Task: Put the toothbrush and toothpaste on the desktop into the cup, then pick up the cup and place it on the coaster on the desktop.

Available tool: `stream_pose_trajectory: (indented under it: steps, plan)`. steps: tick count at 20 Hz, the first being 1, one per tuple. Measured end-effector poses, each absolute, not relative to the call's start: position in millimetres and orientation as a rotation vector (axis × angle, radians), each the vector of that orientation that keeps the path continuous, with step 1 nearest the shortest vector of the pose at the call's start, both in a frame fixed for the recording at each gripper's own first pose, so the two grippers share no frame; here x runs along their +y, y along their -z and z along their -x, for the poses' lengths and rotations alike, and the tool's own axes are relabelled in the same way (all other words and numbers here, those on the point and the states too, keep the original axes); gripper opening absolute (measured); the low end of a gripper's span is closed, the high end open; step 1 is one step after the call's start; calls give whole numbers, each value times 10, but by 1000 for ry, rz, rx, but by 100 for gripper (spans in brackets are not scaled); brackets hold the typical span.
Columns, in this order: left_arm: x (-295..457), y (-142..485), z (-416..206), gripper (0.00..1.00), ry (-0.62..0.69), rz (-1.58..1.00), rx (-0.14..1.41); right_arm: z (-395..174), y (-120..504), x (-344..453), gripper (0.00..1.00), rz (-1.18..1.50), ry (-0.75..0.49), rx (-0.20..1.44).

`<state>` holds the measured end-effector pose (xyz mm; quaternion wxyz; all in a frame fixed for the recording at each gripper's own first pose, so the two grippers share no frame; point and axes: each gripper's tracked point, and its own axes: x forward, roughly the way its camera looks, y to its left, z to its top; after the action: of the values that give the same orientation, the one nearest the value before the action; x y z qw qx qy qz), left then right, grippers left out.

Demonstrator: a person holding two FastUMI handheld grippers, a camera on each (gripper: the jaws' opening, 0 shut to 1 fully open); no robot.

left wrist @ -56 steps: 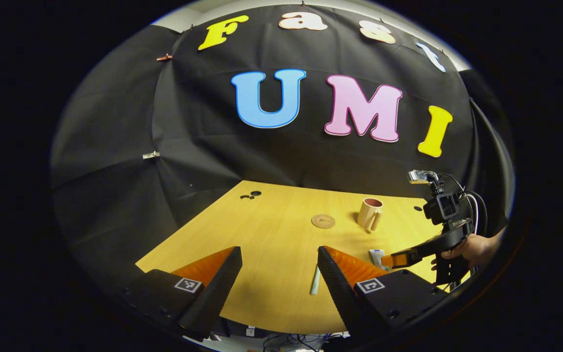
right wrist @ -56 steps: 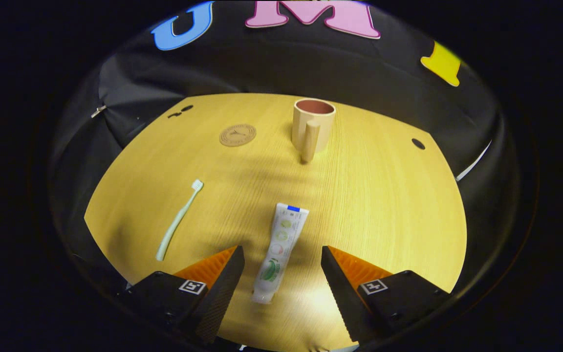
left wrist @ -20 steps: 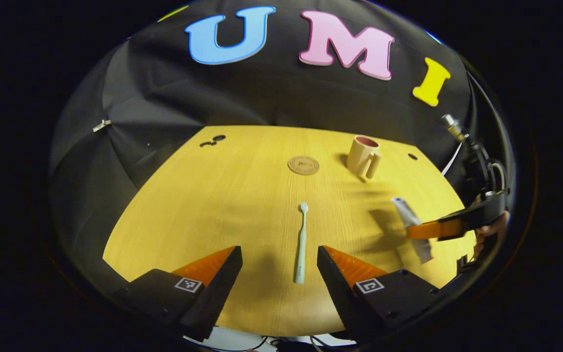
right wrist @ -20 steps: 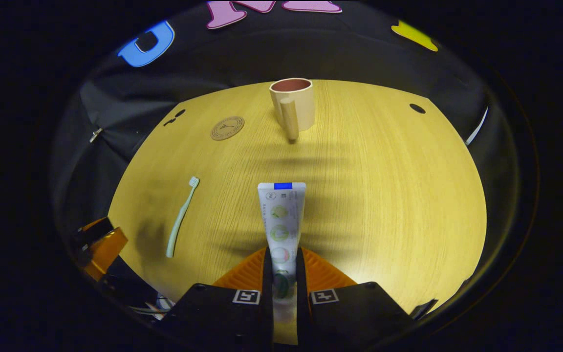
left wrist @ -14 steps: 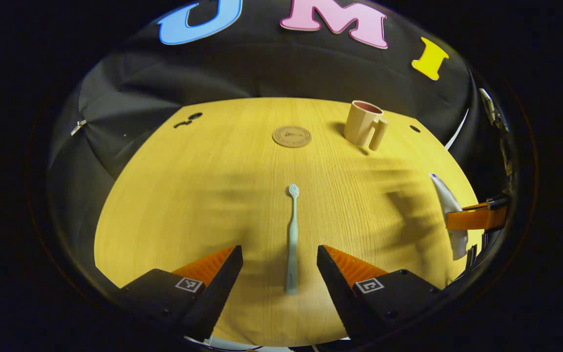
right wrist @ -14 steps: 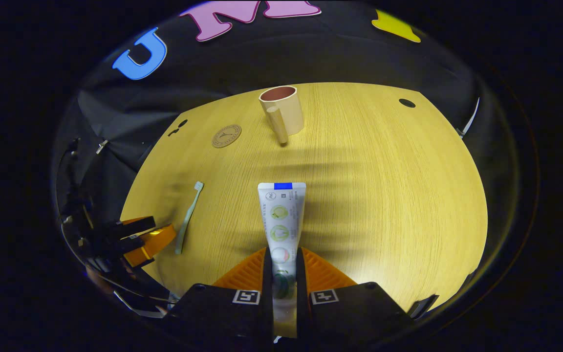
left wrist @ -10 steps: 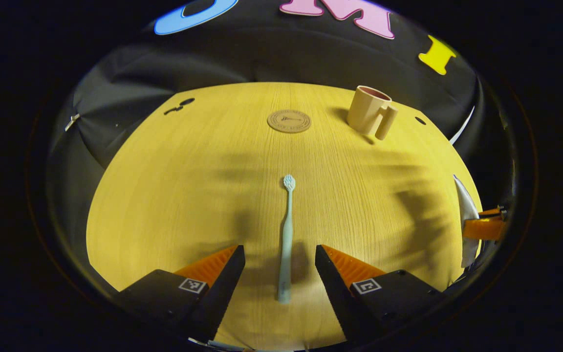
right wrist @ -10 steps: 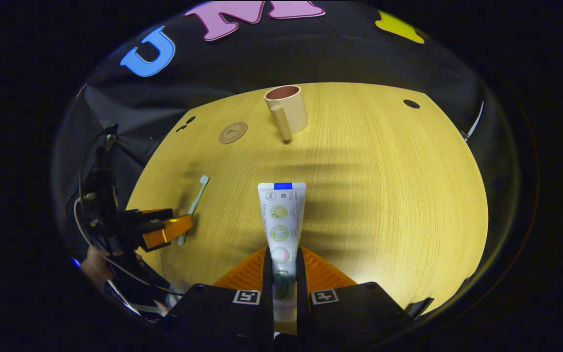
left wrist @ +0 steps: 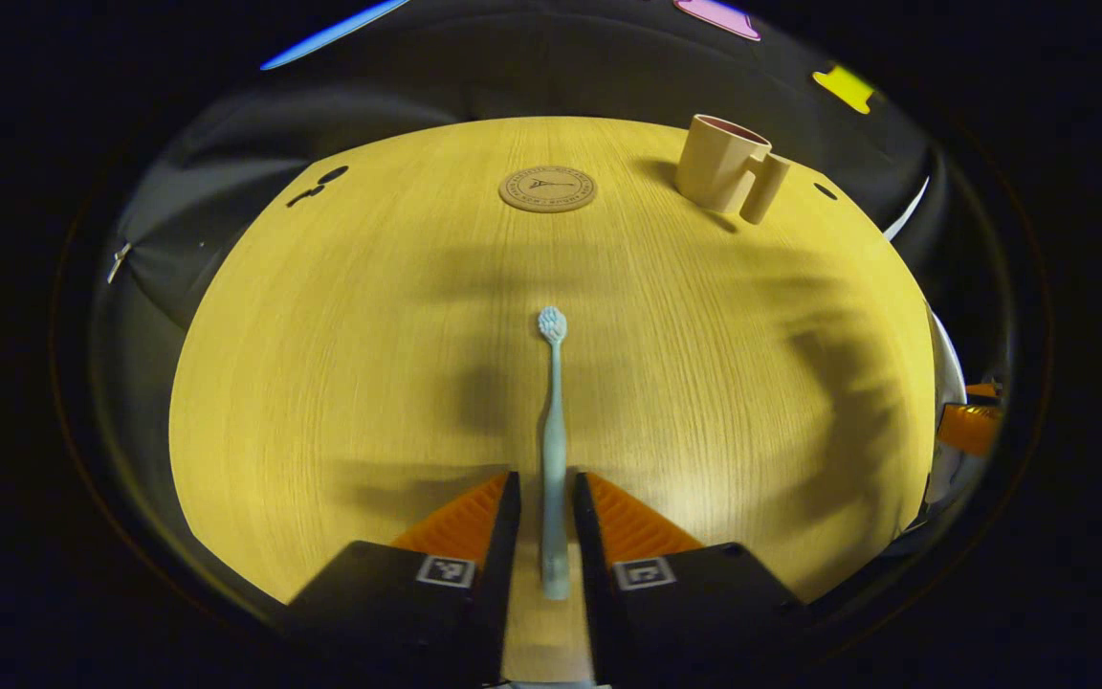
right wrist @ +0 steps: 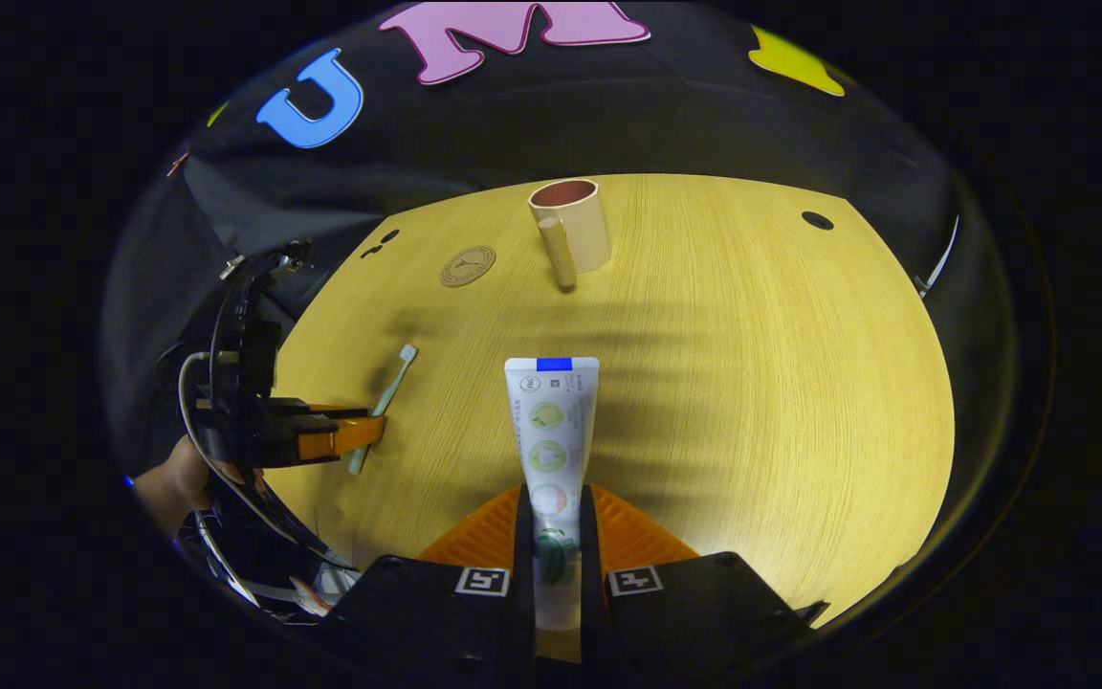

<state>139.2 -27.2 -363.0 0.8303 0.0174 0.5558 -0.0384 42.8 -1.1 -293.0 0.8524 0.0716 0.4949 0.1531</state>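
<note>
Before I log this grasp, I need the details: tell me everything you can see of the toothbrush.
The toothbrush is slim, pale mint green and looks like plastic, with a small bristled head at the far end pointing toward the coaster. It lies along the wooden desktop. The left tongs have closed around the lower handle, the tail end poking back between them. In the right gripper view it lies slanted, handle end at those tongs.

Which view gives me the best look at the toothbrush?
The left gripper view: the toothbrush runs full length up the middle, handle between the left tongs. In the right gripper view it's small, partly behind those tongs.
</note>
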Motion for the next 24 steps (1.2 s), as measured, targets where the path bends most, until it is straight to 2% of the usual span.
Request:
stream_pose_trajectory:
  steps: [2,6,10,16,18,19,20,24]
  plan:
    - [-303,3597,-1366,19,100,-57,1213,-451,2897,-17,23,-155,-318,1029]
    - [-333,3612,-1397,8,122,-69,1221,-509,2839,-59,23,-149,-304,998]
    - [-326,3583,-1410,7,66,-26,1137,-598,2776,-89,23,-134,-288,964]
    - [-352,3402,-1434,7,62,12,1042,-930,2540,-106,23,-101,-277,871]
    - [-356,3290,-1438,6,54,40,1004,-1123,2412,-81,23,-99,-273,818]
    - [-371,3222,-1437,2,57,57,985,-1249,2336,-65,23,-97,-274,785]
    - [-388,3155,-1433,6,60,69,968,-1366,2269,-38,23,-98,-276,754]
    - [-484,2892,-1463,6,73,111,898,-1935,1928,38,23,-148,-246,547]
